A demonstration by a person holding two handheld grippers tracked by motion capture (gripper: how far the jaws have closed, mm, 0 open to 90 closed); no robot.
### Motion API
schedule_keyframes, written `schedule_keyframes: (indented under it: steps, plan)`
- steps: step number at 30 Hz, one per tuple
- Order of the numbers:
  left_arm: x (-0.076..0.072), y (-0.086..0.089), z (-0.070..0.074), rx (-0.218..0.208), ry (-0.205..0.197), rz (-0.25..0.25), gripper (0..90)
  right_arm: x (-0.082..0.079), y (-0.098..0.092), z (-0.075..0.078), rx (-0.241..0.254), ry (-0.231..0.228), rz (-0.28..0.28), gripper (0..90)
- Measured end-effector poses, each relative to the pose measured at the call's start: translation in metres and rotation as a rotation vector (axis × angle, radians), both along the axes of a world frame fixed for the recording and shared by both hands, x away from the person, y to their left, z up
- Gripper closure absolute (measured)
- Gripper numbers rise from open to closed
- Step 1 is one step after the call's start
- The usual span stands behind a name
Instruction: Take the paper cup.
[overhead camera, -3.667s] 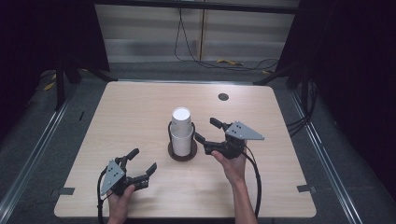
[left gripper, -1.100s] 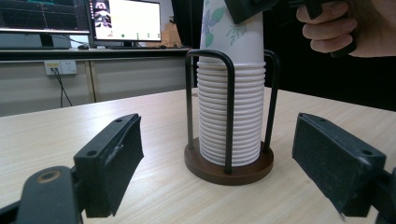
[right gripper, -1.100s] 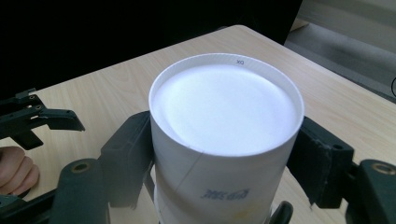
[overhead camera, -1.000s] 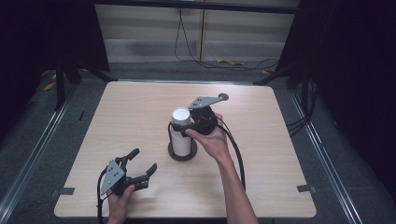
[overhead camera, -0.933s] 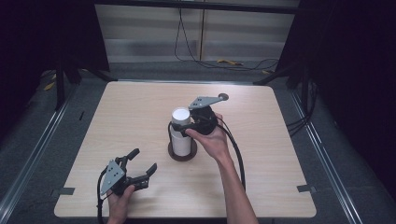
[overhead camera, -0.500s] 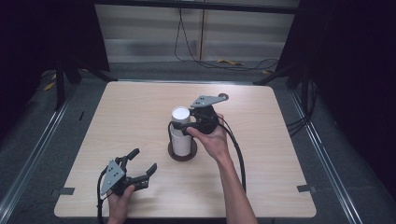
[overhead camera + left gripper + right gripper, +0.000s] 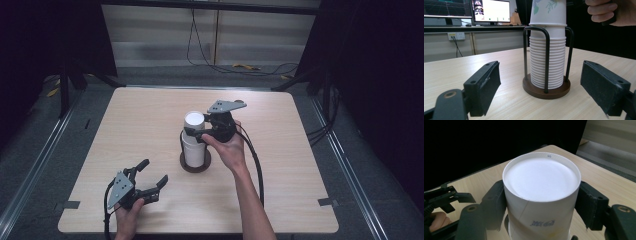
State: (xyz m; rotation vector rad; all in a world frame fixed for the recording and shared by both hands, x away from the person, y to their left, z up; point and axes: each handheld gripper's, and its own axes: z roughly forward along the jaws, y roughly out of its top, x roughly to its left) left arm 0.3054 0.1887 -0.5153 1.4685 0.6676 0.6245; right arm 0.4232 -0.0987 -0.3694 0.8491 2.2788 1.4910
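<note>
- top cup (image 7: 541,195): rim letters "xg", blue print unreadable.
- one stack (image 7: 547,62), one holder (image 7: 546,87), mid-tabletop.
- my right tongs (image 7: 541,202) have just been closing, pinching it; my left tongs (image 7: 549,95) spread.

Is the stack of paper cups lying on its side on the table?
No, the stack of paper cups stands upright inside the wire holder.

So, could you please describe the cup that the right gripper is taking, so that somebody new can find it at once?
Look at the middle of the wooden table, where a round dark base with black wire bars holds a stack of paper cups. The top cup sits upside down between the right gripper pads. Unlike the nested cups below, it stands above the bars and shows its flat white bottom and printed side.
</note>
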Motion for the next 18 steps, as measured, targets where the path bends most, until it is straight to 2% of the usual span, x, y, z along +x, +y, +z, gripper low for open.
schedule_keyframes:
  steps: [14,16,17,18]
  plan:
    - [0.0002,-0.0001,-0.0001,-0.003,-0.002,0.000,16.1,-0.0036,-0.0056,0.0083,0.071,-0.044,0.008,31.8]
    - [0.0002,-0.0002,-0.0001,-0.003,-0.001,0.000,16.1,-0.0032,-0.0073,0.0090,0.090,-0.047,0.010,31.8]
    - [0.0001,-0.0001,-0.0001,-0.002,-0.001,0.001,16.1,-0.0033,-0.0092,0.0099,0.118,-0.050,0.014,31.8]
    - [0.0001,-0.0001,-0.0001,-0.002,-0.001,0.001,16.1,-0.0033,-0.0092,0.0099,0.118,-0.050,0.014,31.8]
